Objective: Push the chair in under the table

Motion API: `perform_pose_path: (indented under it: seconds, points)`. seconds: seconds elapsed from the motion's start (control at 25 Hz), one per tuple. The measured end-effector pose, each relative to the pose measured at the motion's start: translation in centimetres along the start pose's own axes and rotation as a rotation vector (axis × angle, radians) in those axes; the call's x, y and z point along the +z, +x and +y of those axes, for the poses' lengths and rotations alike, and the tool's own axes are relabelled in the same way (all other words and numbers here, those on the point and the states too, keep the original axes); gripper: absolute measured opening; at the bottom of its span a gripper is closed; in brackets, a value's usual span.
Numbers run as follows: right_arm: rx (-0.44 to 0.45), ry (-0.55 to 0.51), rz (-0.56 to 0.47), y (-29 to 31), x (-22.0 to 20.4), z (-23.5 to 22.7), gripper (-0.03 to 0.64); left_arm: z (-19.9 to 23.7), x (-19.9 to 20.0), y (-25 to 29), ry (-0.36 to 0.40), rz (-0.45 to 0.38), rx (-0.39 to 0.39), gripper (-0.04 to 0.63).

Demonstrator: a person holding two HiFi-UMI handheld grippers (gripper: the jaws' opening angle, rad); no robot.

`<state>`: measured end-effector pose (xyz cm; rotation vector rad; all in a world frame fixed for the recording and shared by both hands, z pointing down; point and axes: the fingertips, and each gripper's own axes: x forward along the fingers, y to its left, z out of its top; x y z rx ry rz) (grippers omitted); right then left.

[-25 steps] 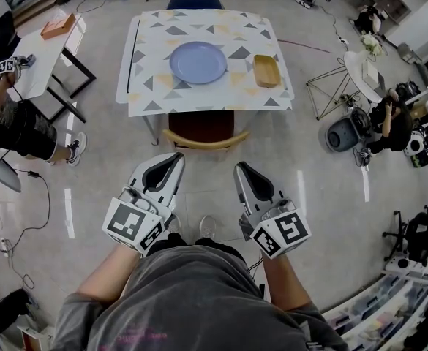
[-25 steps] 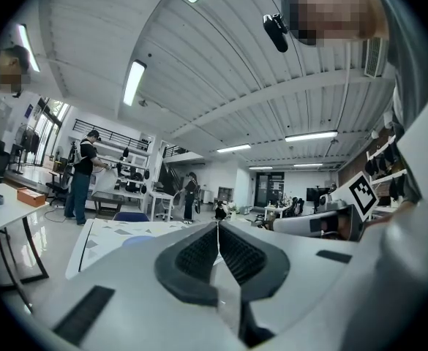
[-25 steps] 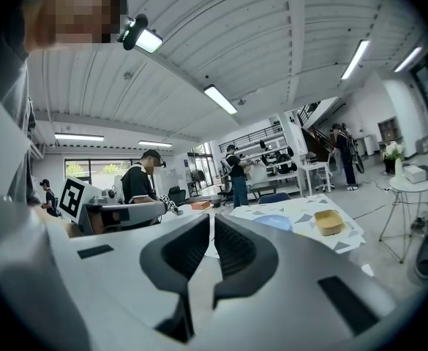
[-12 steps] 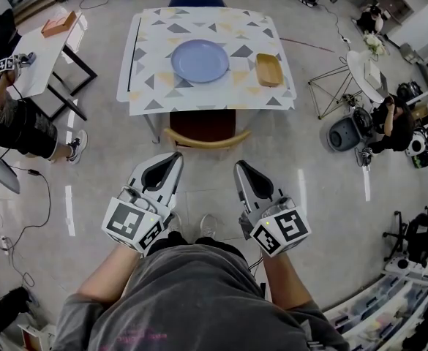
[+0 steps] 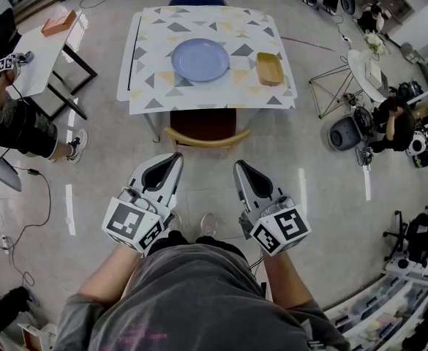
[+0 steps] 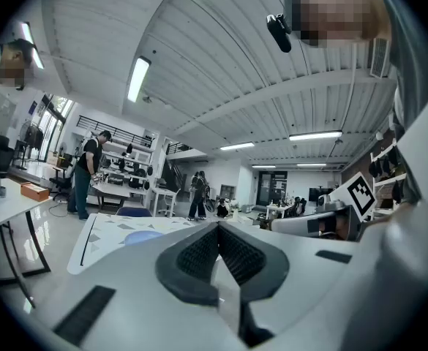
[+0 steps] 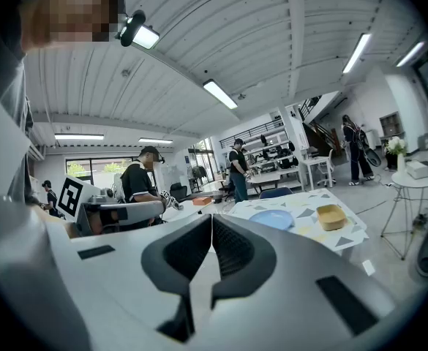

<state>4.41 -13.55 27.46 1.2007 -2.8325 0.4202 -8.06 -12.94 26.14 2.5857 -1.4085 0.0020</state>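
Black-and-white square marker patterns on the cube of the left gripper [image 5: 174,157] and of the right gripper [image 5: 238,166], with one more such marker [image 5: 6,64] at the far left by a side table [image 5: 45,58]; pink print on the person's grey shirt [image 5: 192,298] too blurred to read. Wooden curved backrest and dark reddish-brown seat on the chair [image 5: 205,138], tucked under the near edge of the table [image 5: 124,72], seat largely beneath the triangle-patterned cloth [image 5: 221,97], backrest just outside it. Blue plate [image 5: 200,60] and wooden tray [image 5: 268,69] on top. Both grippers near, well apart from the chair, bare floor [image 5: 206,180] between. Left jaws pressed together, empty; right jaws closing, all but met, nothing between. Against the frame a second earlier: chair, table, plate, tray and grippers in the same places.
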Motion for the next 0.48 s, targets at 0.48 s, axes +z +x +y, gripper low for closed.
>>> perform_pose_path:
  seconds: [0.48]
  points:
    - [0.003, -0.01, 0.004, 0.05, -0.25, -0.21, 0.003, -0.19, -0.41, 0.27, -0.006, -0.001, -0.013, 0.002]
